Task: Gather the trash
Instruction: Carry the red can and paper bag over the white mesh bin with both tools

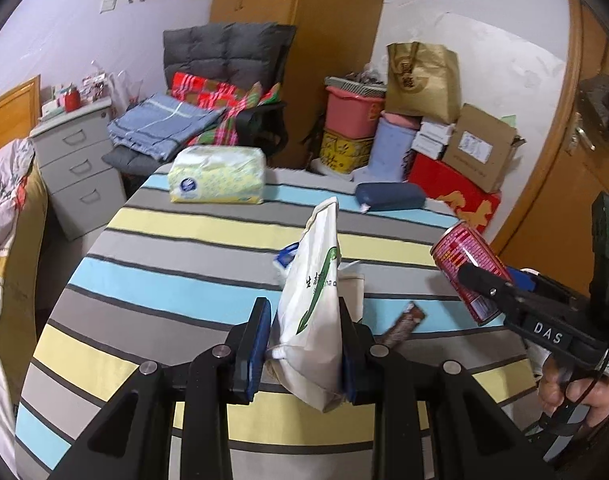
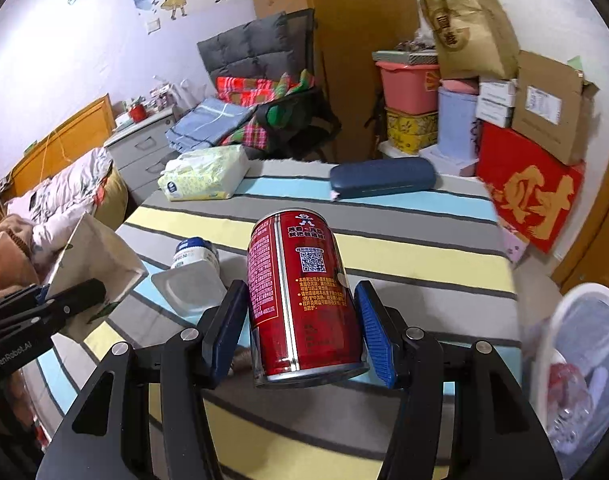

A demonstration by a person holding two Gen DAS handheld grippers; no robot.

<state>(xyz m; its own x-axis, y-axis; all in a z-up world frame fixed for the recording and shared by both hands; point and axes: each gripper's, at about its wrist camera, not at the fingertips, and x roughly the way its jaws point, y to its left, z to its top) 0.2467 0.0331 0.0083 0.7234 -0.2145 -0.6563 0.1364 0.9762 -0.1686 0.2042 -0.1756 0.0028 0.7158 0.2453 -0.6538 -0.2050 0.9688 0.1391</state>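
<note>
My left gripper is shut on a white paper bag with green print, held above the striped table; the bag also shows in the right wrist view. My right gripper is shut on a red drink can, lifted over the table; the can also shows in the left wrist view. A white yogurt cup lies on its side on the table, partly hidden behind the bag in the left wrist view. A brown snack wrapper lies beside the bag.
A tissue pack and a dark blue case sit at the table's far edge. A white bin with trash inside stands at the right. Boxes, a chair with blankets, a drawer unit surround the table.
</note>
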